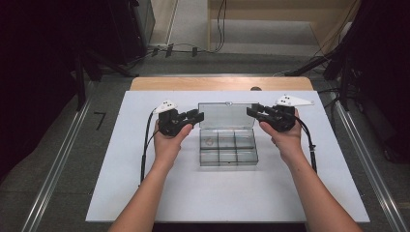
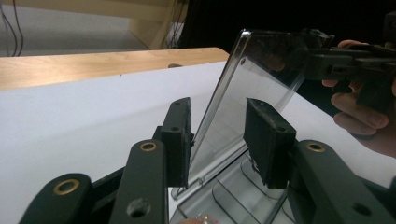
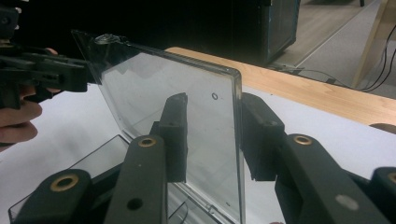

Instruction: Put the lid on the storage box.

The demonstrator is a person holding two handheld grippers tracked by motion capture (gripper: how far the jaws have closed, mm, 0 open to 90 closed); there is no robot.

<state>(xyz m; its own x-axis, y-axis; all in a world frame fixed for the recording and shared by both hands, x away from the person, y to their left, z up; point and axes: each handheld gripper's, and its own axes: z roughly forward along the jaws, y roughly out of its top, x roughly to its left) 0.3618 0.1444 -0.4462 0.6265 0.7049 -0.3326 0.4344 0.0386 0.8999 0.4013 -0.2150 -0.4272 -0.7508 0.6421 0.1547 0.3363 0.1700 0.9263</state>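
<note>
A clear plastic box (image 1: pixel 228 145) is sitting in the middle of a white board (image 1: pixel 145 193) on the table. Its clear lid (image 1: pixel 227 115) is standing open at the back, tilted up from the far side of the box. The box has small rooms inside, and one of them, at the near left, is holding a tiny thing too small to tell.

The left gripper (image 1: pixel 191 117) is reaching in from the left side and is straddling the left edge of the lid. In the left gripper view, the lid (image 2: pixel 261 88) is rising between the two black jaws. The left jaw is sitting right against the lid's edge, and the right jaw is standing a little off it, so the fingers are apart and not squeezing.

The right gripper (image 1: pixel 256 112) is coming in from the right side and is straddling the right edge of the lid. In the right gripper view, the lid's edge (image 3: pixel 236 140) is standing between the jaws with a gap on each side. These fingers are apart too, not pinching.

Both hands are staying beside the box, one on each side. There is lots of bare white board in front of the box and out to both sides. Behind the lid, a strip of wooden table (image 1: pixel 193 83) is showing at the far edge.
</note>
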